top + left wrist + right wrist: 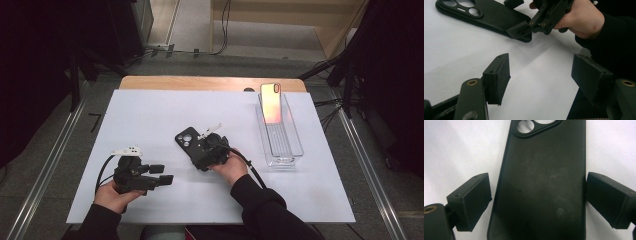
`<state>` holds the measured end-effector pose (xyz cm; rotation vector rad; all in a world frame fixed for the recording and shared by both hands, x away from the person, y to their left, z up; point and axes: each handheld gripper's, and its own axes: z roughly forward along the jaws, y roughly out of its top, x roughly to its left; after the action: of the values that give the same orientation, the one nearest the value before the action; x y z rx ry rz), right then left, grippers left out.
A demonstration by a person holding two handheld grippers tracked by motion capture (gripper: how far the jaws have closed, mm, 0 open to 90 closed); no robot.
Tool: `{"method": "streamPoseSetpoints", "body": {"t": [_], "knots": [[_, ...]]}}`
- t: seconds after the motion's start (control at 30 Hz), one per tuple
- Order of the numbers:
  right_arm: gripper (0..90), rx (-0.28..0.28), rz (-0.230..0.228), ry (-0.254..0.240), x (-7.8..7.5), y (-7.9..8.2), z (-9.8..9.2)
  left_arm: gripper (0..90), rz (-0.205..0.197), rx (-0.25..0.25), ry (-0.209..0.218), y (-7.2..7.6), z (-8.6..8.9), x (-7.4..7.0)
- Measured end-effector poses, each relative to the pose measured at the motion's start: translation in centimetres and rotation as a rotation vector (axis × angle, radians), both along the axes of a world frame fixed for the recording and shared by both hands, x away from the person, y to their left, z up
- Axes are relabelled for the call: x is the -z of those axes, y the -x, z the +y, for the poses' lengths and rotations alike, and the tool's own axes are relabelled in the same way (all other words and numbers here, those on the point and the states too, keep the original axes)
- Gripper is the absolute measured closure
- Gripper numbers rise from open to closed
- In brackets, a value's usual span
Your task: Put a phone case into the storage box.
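Black case [541, 182], flat at table centre in the high view, judged light, flexible, thin; right gripper [537, 200] straddles its long edges unclamped, the proper hold; left gripper [541, 75] open, empty.

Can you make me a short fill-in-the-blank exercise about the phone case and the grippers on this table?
1. The black phone case lies flat between the jaws of the ____ gripper.
2. The left gripper has ____ between its jaws.
3. The shiny orange-tinted case stands in a clear ____.
4. Everything rests on a ____ board.

Missing words: right; nothing; bin; white
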<state>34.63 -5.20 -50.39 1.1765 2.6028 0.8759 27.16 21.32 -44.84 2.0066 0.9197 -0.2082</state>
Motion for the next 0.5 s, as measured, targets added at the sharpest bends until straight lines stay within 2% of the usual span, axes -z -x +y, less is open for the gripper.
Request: {"method": "streamPoseSetpoints", "body": {"t": [0.13, 0.2, 0.33, 0.4, 0.5], "knots": [[6.1, 0.000, -0.045, 0.062, 0.24, 0.44, 0.73, 29.4, 0.003, -0.017, -0.002, -0.06, -0.01, -0.06], [7.2, 0.014, -0.042, 0.057, 0.24, 0.47, 0.72, 28.0, 0.002, -0.028, 0.000, -0.06, 0.01, -0.24], [10.0, 0.008, -0.053, 0.051, 0.25, 0.48, 0.51, 23.0, -0.016, -0.068, 0.003, -0.02, 0.06, -0.62], [11.0, 0.011, -0.053, 0.050, 0.23, 0.50, 0.48, 20.1, -0.003, -0.079, 0.005, -0.05, 0.03, -0.67], [12.4, 0.004, -0.048, 0.049, 0.12, 0.40, 0.30, 18.5, 0.027, -0.073, -0.028, -0.22, -0.08, -0.66]]}}
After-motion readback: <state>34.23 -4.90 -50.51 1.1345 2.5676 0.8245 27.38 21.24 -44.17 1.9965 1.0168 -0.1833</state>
